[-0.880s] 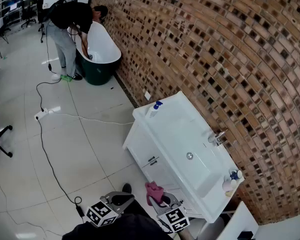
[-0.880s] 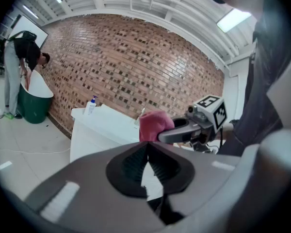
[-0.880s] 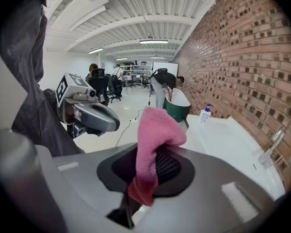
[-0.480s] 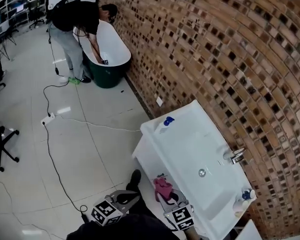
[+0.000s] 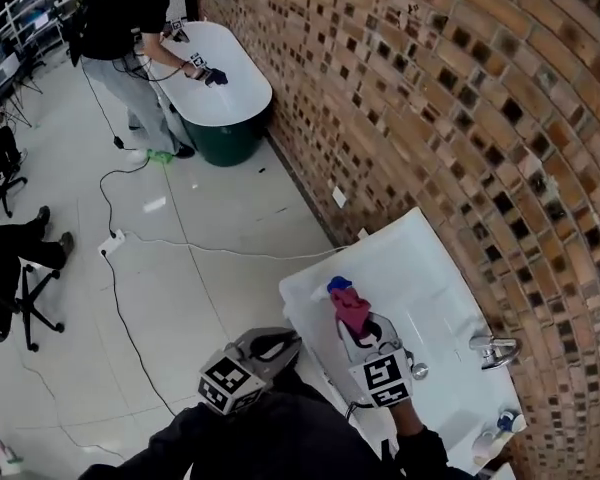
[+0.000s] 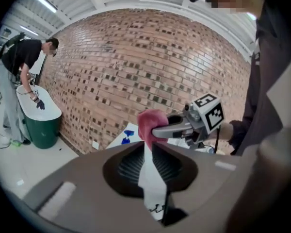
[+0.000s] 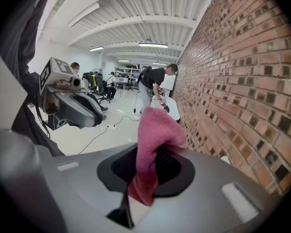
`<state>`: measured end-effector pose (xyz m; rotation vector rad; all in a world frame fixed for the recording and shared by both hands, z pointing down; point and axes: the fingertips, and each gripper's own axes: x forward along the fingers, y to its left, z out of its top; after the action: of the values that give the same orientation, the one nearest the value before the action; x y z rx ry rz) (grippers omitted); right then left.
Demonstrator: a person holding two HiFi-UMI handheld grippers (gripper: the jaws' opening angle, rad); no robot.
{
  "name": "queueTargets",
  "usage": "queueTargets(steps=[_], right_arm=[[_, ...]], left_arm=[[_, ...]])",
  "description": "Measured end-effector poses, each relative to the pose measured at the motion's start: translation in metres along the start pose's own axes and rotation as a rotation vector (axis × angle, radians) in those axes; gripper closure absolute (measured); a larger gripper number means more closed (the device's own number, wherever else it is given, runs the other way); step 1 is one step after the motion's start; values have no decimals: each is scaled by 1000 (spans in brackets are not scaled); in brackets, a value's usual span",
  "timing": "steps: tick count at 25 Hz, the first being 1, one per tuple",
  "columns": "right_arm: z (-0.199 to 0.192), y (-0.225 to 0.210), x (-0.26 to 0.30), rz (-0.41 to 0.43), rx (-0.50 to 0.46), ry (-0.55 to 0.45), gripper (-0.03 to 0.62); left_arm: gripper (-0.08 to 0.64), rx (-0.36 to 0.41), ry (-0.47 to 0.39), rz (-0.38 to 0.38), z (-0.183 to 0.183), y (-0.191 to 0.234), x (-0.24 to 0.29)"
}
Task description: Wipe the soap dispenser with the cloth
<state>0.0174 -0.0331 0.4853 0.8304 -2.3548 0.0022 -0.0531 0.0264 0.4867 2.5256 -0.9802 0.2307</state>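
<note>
The soap dispenser [image 5: 335, 286], white with a blue top, stands on the near left corner of the white sink counter [image 5: 430, 268]. In the left gripper view only the dispenser's blue top [image 6: 128, 136] shows. My right gripper [image 5: 360, 330] is shut on a pink cloth [image 5: 350, 308], which hangs just beside the dispenser; whether they touch I cannot tell. The cloth [image 7: 153, 130] fills the right gripper [image 7: 153, 152] jaws and hides the dispenser there. My left gripper [image 5: 278, 342] hovers left of the counter, jaws a narrow slit apart with nothing in them [image 6: 148, 147].
A brick wall [image 5: 460, 98] runs behind the counter. A faucet [image 5: 492, 349] and small bottles [image 5: 500, 430] sit at the counter's right end. A person [image 5: 130, 18] bends over a white tub [image 5: 225, 83] far back. Cables [image 5: 130, 308] and a chair [image 5: 10, 288] lie on the tiled floor.
The right gripper has carried the pink cloth forward, from below the counter's front edge to over its corner beside the dispenser. The left gripper came forward a little. The head view shifted.
</note>
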Motion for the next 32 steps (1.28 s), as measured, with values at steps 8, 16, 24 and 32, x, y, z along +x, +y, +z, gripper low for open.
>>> queueTargets(steps=[8,16,24,32], right_arm=[[10,-29,45,82,0,50,525],[-20,-40,51,133,119,129,523],[-29,-50,23,120,201,-47,525],[-48,-12,39,220,81,-74,525]], left_arm=[[502,33,65,-9,16,30,43],[494,110,139,-40,23,41,72],[445,338,231,-141,33,36,113],[477,287,317,-229,17,41,137]])
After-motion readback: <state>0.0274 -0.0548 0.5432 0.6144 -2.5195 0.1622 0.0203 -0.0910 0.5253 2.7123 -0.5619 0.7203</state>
